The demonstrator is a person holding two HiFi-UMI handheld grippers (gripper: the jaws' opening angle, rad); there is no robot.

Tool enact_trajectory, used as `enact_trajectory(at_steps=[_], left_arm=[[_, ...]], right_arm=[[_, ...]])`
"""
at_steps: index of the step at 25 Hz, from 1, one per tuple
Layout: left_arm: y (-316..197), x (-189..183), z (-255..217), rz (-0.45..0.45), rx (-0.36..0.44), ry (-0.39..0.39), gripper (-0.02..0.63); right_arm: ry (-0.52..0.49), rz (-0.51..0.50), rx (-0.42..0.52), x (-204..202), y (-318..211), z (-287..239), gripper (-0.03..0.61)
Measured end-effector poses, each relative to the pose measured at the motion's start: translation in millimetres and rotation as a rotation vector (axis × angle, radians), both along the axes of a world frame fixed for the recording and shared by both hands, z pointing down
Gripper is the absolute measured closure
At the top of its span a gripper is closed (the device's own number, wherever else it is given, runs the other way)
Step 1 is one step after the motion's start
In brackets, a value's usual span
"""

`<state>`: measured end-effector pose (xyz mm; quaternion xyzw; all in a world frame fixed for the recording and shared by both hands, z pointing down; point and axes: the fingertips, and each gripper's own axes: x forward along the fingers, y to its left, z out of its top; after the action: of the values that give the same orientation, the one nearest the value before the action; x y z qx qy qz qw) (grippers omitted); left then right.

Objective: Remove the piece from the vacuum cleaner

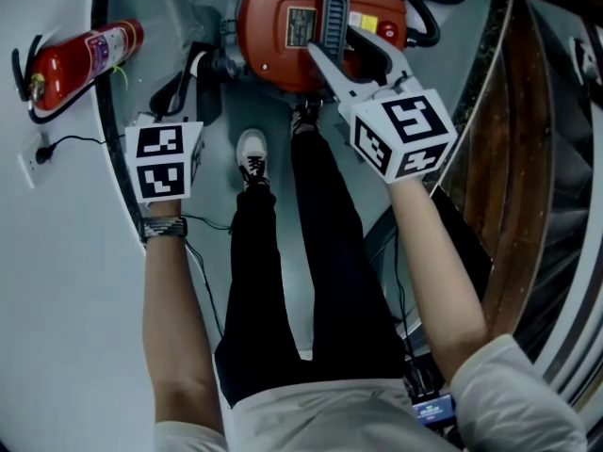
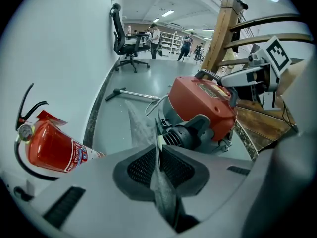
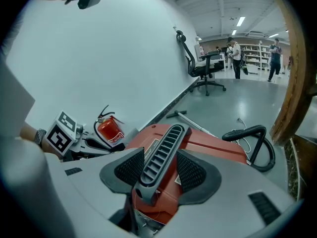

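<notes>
Left gripper (image 2: pixel 157 155): jaws nearly together, pinching a thin grey, half-clear sheet (image 2: pixel 134 123) edge-on between the pads. Sheet stands up out of the jaws, over the floor, just beside the vacuum (image 2: pixel 200 103) on its port side. Can't tell if its far end touches the machine.

Right gripper (image 3: pixel 159 158): jaws spread wide and closed on the vacuum's black ribbed handle (image 3: pixel 166 143), one pad on each side. A sliver of red body shows beside the right pad.

Vacuum: red, round-bodied, on grey floor (image 1: pixel 141 26) at the person's feet, a shoe (image 1: pixel 252 153) just short of it. Black hose (image 3: pixel 252 133) curls on the floor behind it.

Fire extinguisher (image 1: pixel 80 59) lies by the white wall, left of the vacuum and apart from it. Wooden stair rail (image 2: pixel 220 33) on the right side. Office chair (image 2: pixel 126 43) far off along the wall.
</notes>
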<state>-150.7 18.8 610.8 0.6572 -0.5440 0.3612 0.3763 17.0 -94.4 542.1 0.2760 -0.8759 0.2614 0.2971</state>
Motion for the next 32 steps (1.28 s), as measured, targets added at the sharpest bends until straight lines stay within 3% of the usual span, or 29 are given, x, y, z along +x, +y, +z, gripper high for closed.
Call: enact_trajectory(at_steps=[13,18,32], left_arm=[[-1.0,1.7,-1.7,0.090,0.034,-0.057,0.574],[-1.9,1.3,-2.0,0.164,0.045,-0.079,0.572],[-3.5,1.4,-4.2,0.276,0.079,-0.085,0.571]], right_arm=[[0.001,-0.001,0.003,0.1,-0.1,-0.7,0.376],[-0.004,-0.001,0.007,0.1,-0.3,-1.3,0.376],[-0.015,-0.006,0.007,-1.1,0.5,-1.2,0.374]])
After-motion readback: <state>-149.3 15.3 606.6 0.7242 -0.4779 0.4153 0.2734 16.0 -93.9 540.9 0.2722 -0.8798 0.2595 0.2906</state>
